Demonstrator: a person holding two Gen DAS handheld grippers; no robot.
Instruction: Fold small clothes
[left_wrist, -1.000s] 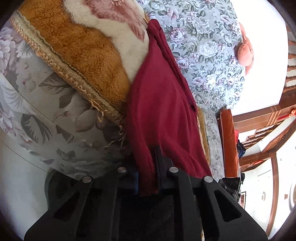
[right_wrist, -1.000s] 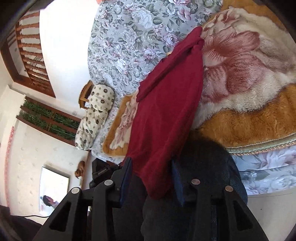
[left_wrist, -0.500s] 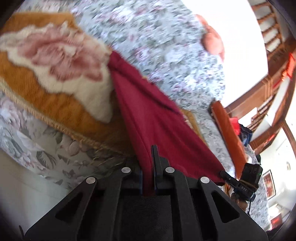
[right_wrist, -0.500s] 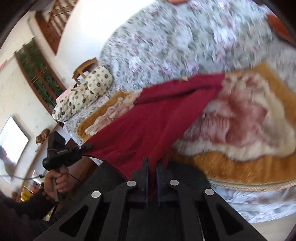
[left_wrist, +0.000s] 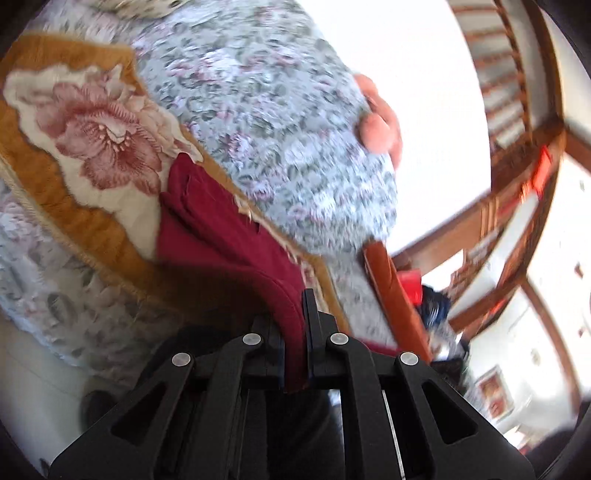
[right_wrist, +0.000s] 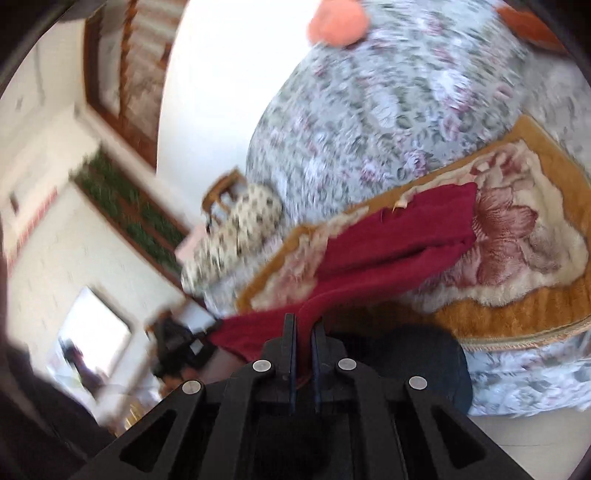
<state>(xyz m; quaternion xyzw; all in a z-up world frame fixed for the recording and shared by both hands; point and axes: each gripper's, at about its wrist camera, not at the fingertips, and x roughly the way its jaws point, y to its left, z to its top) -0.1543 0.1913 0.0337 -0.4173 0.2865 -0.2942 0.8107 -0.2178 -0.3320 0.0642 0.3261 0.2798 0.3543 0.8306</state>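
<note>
A dark red garment (left_wrist: 221, 236) lies stretched across a plush orange blanket with a pink flower (left_wrist: 96, 125) on a floral-covered bed. My left gripper (left_wrist: 295, 317) is shut on the garment's near edge, the red cloth pinched between its black fingers. In the right wrist view the same red garment (right_wrist: 388, 251) runs from the blanket down to my right gripper (right_wrist: 303, 325), which is shut on another part of its near edge. The held edge hangs lifted off the bed between the two grippers. The garment's far end rests folded on the blanket.
The bed's grey floral cover (left_wrist: 280, 110) spreads behind the blanket, with a pink plush item (left_wrist: 380, 122) at its far side. A spotted pillow (right_wrist: 236, 236) and a wooden chair (right_wrist: 225, 188) stand to the left in the right wrist view. A wooden bed frame (left_wrist: 388, 291) borders the right.
The right gripper shut on the red garment's edge. Both grippers rose with the cloth, so the bed now sits lower and farther in each view, and the garment's near edge is off the blanket.
</note>
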